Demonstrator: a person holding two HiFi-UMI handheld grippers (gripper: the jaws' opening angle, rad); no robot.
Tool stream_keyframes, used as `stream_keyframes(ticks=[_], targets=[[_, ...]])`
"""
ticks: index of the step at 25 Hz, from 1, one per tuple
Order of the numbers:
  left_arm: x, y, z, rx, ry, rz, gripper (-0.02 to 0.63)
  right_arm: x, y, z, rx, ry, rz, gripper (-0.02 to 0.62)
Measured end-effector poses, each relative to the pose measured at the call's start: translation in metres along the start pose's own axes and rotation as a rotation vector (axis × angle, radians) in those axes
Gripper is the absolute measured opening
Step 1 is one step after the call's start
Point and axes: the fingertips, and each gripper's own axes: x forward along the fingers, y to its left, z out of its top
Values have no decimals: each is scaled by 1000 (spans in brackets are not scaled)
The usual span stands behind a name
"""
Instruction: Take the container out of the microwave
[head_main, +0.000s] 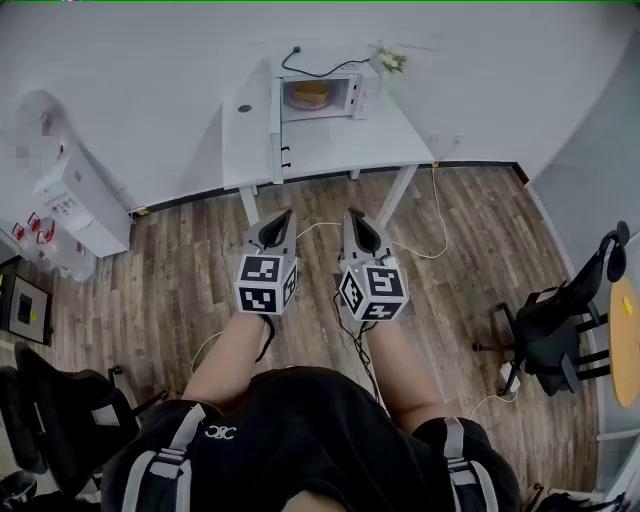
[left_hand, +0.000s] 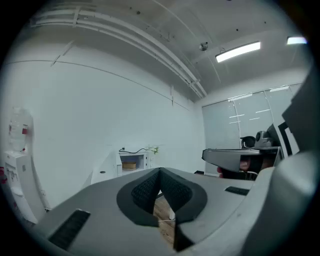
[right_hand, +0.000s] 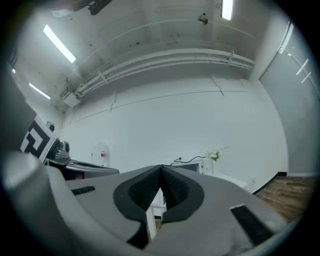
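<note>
A white microwave (head_main: 322, 96) stands at the back of a white table (head_main: 330, 140), its door (head_main: 276, 125) swung open to the left. Inside it sits an orange-brown container (head_main: 309, 93), also small in the left gripper view as the container (left_hand: 129, 165). My left gripper (head_main: 283, 219) and right gripper (head_main: 353, 219) hover side by side over the wooden floor, well short of the table, both pointing toward it. Each is shut with nothing between its jaws. In the right gripper view the microwave (right_hand: 192, 166) shows just above my right gripper (right_hand: 161, 168).
A black power cord (head_main: 310, 68) runs behind the microwave and a small plant (head_main: 388, 60) stands to its right. A water dispenser (head_main: 70, 190) is at the left wall. Black office chairs (head_main: 555, 320) stand right and lower left. Cables (head_main: 430, 225) trail over the floor.
</note>
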Motion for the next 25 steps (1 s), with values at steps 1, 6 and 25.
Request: stream_keyframes(ticks=[1,6,25], targets=[[2,3,-1,0,0,-2,12,3,1,-1,-2,0,-5,2],[11,16,-6,12,14,-17,12,18,7,-5,-18,6,-22,2],[75,48,-7,37,6,-53,12,87,-19,-25,-11,-2,-44,3]])
